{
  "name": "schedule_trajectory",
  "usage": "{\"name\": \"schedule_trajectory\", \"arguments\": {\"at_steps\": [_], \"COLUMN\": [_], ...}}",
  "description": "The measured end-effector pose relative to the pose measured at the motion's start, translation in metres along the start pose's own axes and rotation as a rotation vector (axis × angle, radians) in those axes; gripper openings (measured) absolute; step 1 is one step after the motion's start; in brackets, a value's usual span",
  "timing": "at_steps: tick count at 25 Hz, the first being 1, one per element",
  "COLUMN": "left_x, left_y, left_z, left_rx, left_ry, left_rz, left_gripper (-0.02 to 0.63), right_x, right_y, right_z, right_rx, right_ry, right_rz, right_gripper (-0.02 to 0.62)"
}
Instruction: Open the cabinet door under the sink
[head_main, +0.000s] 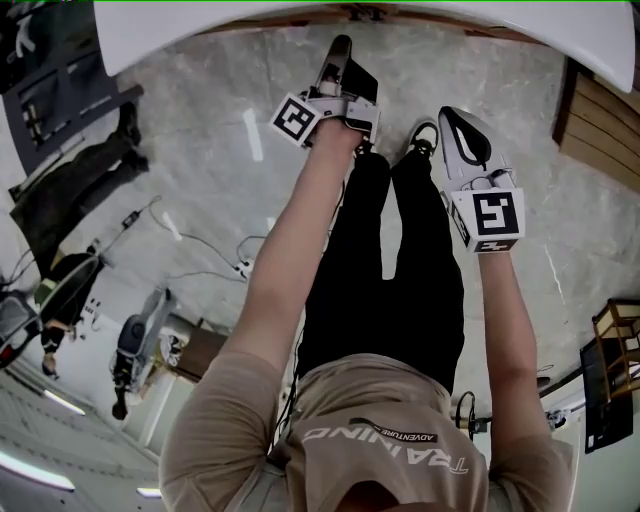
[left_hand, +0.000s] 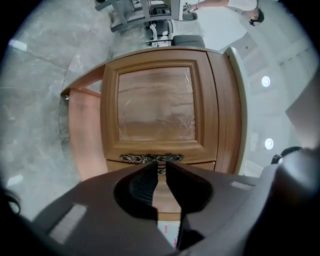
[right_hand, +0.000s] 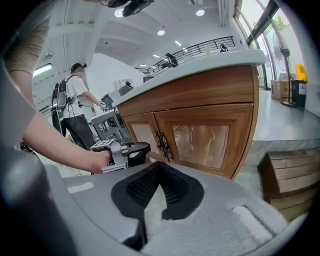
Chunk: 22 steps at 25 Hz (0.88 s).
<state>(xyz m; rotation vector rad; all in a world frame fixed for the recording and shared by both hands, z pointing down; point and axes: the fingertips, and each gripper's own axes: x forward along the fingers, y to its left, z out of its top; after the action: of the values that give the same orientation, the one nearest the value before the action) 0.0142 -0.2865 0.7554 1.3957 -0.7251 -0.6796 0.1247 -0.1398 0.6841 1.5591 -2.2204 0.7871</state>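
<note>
Down at the left side, the left tool (left_hand: 161, 167) was rolled onto its side right in front of the cabinet door (left_hand: 155, 105), so the door showed up sideways in its own view. Its jaws stood just a narrow slit apart with nothing pinched in them. Through the gap I could only see door wood and a sliver of the ornate metal handle (left_hand: 145, 158), which ran just past the fingertips and wasn't clamped.

From the right gripper view, a hand (right_hand: 100, 161) held that left tool (right_hand: 142, 148) roughly level, with its tips just beside the handles (right_hand: 162, 145) where the two doors meet. Couldn't tell if it was actually touching metal. Both doors looked flush with the cabinet front, tucked under the white desk (right_hand: 210, 62) top.

Further right, the right tool (right_hand: 157, 167) had its tips together on nothing at all. It hung well back from the cabinet, tilted a bit downward. In the head view it sat to the right of the left tool (head_main: 340, 50), with the right tool (head_main: 455, 118) held nearer the person.
</note>
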Motion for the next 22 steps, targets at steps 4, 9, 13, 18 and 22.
{"name": "schedule_trajectory", "arguments": {"at_steps": [4,9,13,18,22], "left_x": [0.007,0.017,0.028,0.041,0.043], "left_y": [0.012,0.022,0.028,0.024,0.023], "left_z": [0.003,0.010,0.008,0.005,0.004], "left_rx": [-0.014,-0.041,-0.041,-0.042,-0.063], "left_ry": [-0.021,-0.059,-0.070,-0.063,-0.086], "left_rz": [0.010,0.000,-0.005,-0.030,-0.059], "left_gripper": [0.110,0.164,0.168,0.153,0.142], "right_x": [0.000,0.006,0.009,0.009,0.007], "right_y": [-0.006,-0.014,-0.021,-0.026,-0.028], "right_z": [0.005,0.010,0.014,0.011,0.008], "right_rx": [-0.002,-0.018,-0.034,-0.058,-0.057], "right_ry": [0.003,0.016,0.019,0.046,0.059], "right_rz": [0.000,0.006,0.019,0.033,0.040], "right_gripper": [0.002,0.002,0.002,0.002,0.002]}}
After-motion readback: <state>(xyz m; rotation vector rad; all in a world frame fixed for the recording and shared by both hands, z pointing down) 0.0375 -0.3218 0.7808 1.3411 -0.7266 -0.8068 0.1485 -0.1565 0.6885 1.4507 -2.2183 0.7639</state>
